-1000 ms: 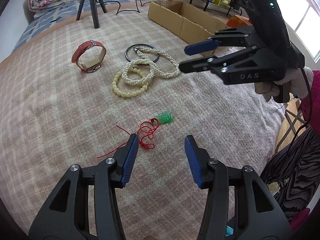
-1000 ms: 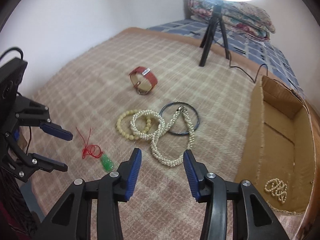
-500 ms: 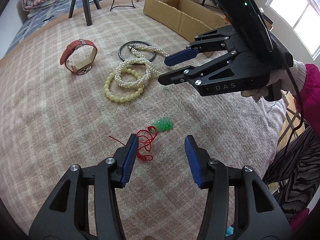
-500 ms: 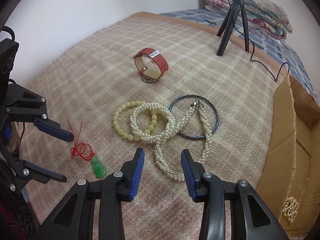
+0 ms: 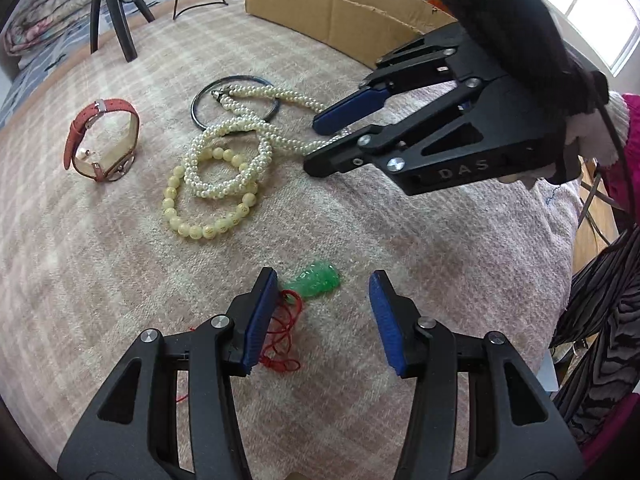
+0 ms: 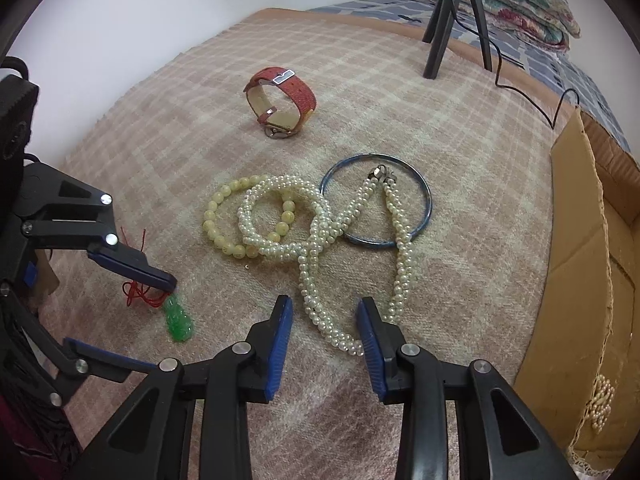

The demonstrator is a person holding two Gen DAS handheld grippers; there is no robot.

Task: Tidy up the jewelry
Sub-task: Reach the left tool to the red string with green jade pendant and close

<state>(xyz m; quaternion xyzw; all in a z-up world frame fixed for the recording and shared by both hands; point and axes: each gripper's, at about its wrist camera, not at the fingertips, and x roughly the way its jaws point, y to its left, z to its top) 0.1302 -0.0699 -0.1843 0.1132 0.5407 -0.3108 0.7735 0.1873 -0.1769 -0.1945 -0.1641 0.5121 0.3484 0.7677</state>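
Both spread grippers have closed in: left gripper around green pendant, right gripper around pearl necklace.

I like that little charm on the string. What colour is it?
The charm is bright green, on a red string. It shows best in the right wrist view.

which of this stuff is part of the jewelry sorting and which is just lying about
Job:
- green carved pendant on red cord
- long white twisted pearl necklace
- white pearl bracelet
- cream yellow bead bracelet
- blue metal bangle
- red strap watch
- open cardboard box

Lying about:
- black tripod
- floral quilt
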